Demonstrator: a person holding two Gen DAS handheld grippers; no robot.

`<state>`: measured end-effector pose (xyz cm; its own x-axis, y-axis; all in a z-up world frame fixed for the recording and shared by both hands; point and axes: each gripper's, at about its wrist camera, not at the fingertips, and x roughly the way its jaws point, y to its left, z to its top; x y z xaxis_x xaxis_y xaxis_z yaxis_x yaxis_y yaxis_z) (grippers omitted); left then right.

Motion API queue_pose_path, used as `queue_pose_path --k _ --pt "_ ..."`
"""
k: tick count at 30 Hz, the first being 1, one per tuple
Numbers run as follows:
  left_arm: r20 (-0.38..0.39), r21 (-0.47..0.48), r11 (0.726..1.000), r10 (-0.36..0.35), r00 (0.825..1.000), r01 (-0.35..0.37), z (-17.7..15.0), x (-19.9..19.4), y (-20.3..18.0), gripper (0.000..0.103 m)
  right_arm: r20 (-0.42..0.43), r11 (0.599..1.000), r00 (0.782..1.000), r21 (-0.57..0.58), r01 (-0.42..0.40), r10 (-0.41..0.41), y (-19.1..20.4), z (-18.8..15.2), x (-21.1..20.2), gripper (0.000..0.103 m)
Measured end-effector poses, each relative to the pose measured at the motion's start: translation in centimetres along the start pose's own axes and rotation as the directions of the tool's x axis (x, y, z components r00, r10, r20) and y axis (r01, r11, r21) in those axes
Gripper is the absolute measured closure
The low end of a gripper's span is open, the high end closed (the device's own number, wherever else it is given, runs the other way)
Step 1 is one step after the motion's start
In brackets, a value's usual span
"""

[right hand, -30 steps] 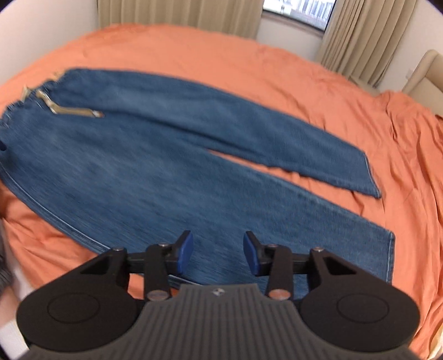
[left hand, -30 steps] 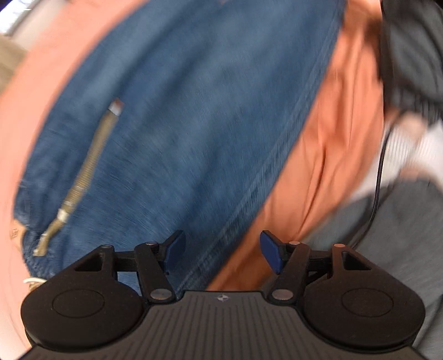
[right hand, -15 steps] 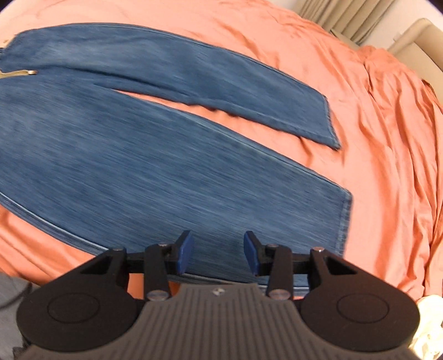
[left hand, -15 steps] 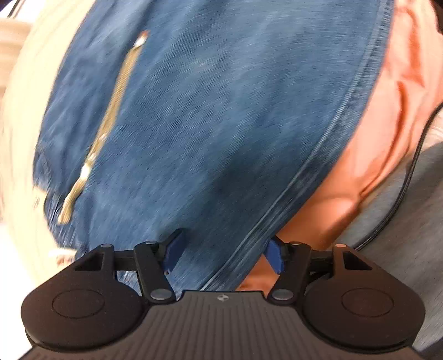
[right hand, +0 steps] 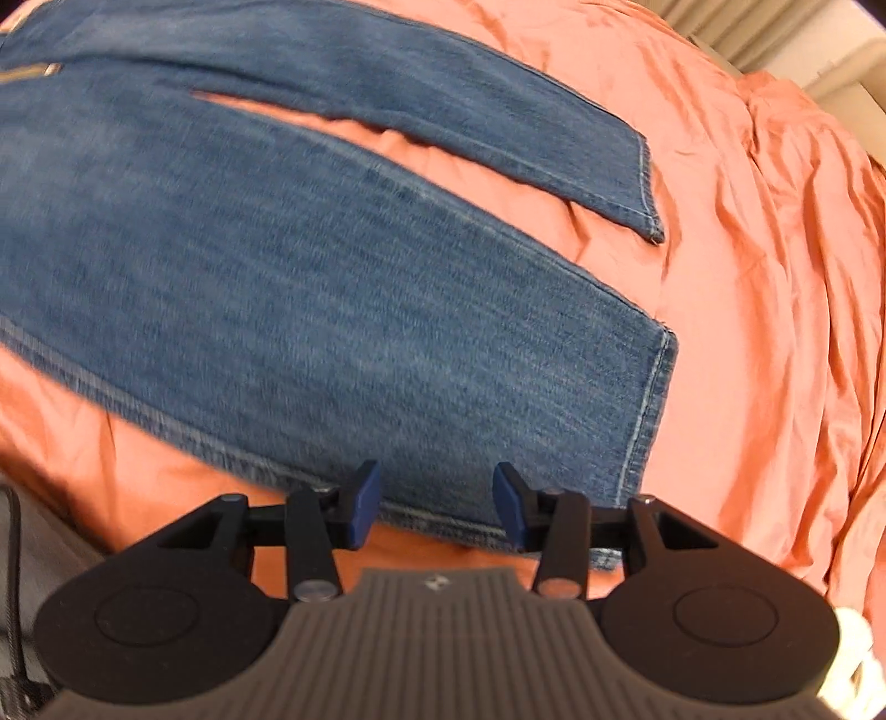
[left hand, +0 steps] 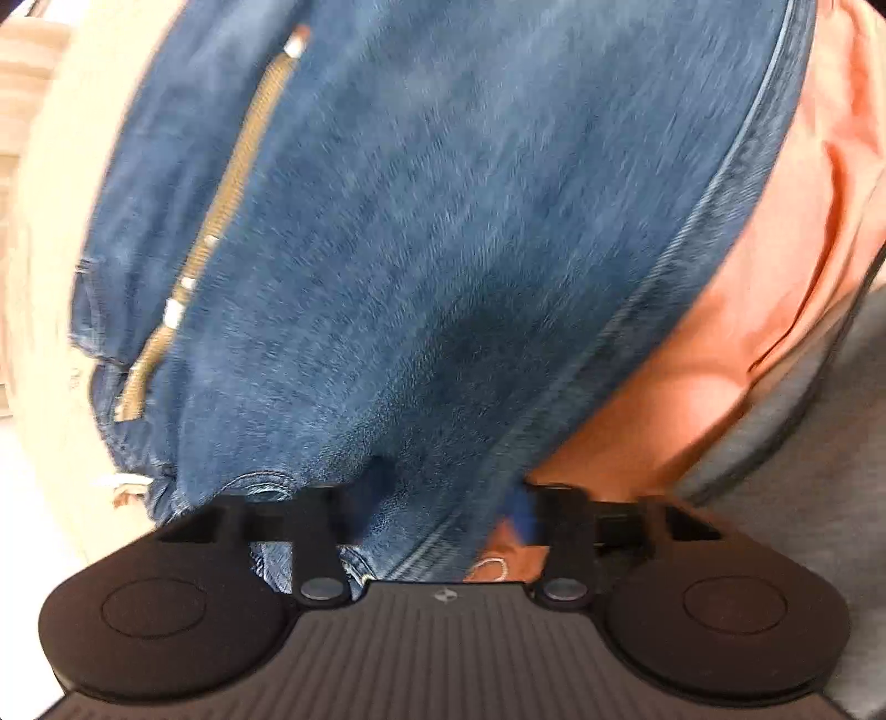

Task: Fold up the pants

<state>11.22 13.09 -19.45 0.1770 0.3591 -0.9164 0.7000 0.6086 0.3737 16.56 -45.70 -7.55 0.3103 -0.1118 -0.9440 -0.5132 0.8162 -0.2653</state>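
Observation:
Blue jeans lie flat on an orange bedspread, both legs running right to their hems. In the left wrist view the waist end of the jeans fills the frame, with the brass zipper at the left. My left gripper is closing on the near waist corner, where bunched denim fills the gap between the pads. My right gripper hovers low over the near leg's outer seam, close to the hem. Its jaws are opening and the pads grip nothing.
Grey fabric with a black cable lies beyond the bed's near edge on the right of the left wrist view. Wrinkled orange bedspread stretches past the hems. A pale curtain hangs at the far right.
The left jaws came in onto the waist denim, which now bunches between them. The right gripper slid along the near leg toward the hem, sank closer, and its jaws widened a little.

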Motion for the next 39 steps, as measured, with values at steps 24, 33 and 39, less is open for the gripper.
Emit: queue_pose_path --k 24,33,39 --pt "0.334 -0.656 0.753 0.243 0.911 0.040 2.1 -8.8 7.2 0.099 0.130 0.958 0.991 -0.281 0.063 -0.027 2.3 -1.9 -0.2 0.103" --pt "0.318 -0.683 0.728 0.366 0.875 -0.057 5.0 -10.7 12.0 0.099 0.289 0.948 0.933 -0.166 0.270 -0.215 -1.8 6.4 -4.7 0.103" --pt "0.277 -0.679 0.724 0.404 0.872 -0.120 9.6 -10.1 17.4 0.099 0.301 0.928 0.905 -0.128 0.350 -0.300 -4.9 15.3 -3.3 0.103"
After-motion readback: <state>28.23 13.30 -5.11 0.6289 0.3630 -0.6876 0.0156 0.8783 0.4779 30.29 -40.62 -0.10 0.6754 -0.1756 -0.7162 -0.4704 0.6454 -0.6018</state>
